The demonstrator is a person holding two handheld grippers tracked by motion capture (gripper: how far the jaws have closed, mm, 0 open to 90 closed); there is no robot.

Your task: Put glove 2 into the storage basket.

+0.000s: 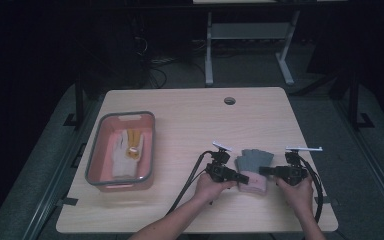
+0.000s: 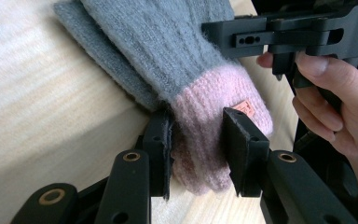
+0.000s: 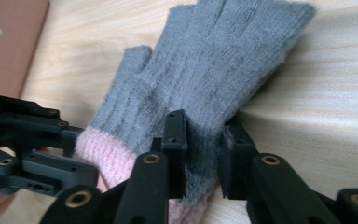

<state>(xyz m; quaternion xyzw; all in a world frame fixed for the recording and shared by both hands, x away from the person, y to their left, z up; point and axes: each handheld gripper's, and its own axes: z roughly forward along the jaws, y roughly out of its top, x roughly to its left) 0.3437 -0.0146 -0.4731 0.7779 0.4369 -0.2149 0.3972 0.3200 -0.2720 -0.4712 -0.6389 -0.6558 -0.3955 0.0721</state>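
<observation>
We viewed a light wooden counter (image 1: 190, 125) with a round cable hole (image 1: 229, 100) near its far edge. On the counter's left side stood a pink bin (image 1: 96, 150) with a grey rim, holding a white and yellow work glove (image 1: 126, 152) that lay flat on its floor.

Near the front edge, right of centre, lay a knitted fingerless glove (image 1: 252, 167), grey in the body with a pink cuff, its finger openings pointing toward the far edge. We found the person's two hands flanking it, well apart from the bin.

The left gripper (image 1: 235, 176) met the glove from the left at the cuff. In the left gripper view, its jaws pinched the pink cuff (image 2: 205, 135) between them, a small orange tag (image 2: 243, 107) sitting just above the right-hand jaw. The same view showed the other gripper held across the grey part of the glove by the person's right hand (image 2: 340, 107).

The right gripper (image 1: 266, 171) met the glove from the right. In the right gripper view, its jaws were closed on the edge of the grey knit (image 3: 205, 93) just above the cuff, with the fabric bunched between them. We could see a corner of the pink bin at the upper left of that view.
</observation>
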